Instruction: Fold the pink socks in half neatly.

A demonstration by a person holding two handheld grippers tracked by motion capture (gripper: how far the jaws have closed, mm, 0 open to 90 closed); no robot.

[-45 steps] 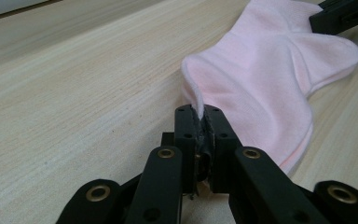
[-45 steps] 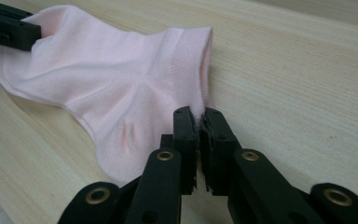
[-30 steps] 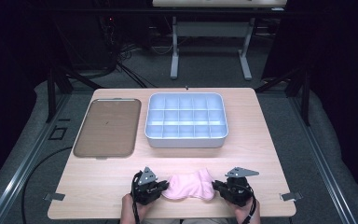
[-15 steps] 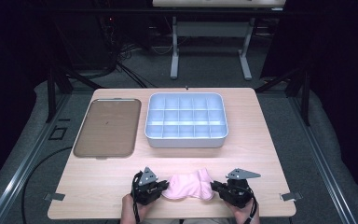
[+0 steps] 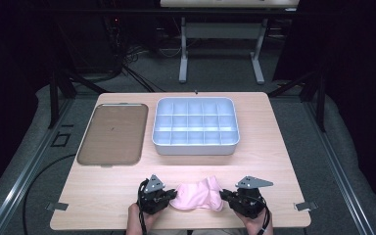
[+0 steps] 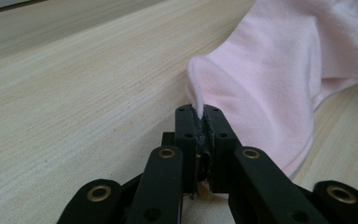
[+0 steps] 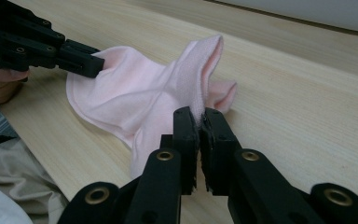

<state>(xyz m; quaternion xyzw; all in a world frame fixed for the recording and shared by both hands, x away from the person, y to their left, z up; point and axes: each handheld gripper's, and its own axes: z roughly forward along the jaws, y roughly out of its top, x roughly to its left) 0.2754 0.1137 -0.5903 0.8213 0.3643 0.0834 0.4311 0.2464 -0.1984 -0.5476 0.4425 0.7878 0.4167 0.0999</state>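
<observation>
Ahead of you on the pale wooden counter point(image 5: 274, 161) sits a light grey divided tray point(image 5: 195, 126), its rows of small compartments open to the top. Just to its left you've got a flat brown tray point(image 5: 113, 133) with rounded corners, lying apart from the grey one. Beyond the counter's far edge, you see a white table frame point(image 5: 220, 41) standing on the dark floor, black cables point(image 5: 127, 58) tangled near it.

Two black handheld grippers, one per hand.
Left gripper point(image 5: 169, 198), right gripper point(image 5: 223, 197): black linked jaws, brass-ringed pivots, grey three-cornered top plates, trailing black cable.
</observation>
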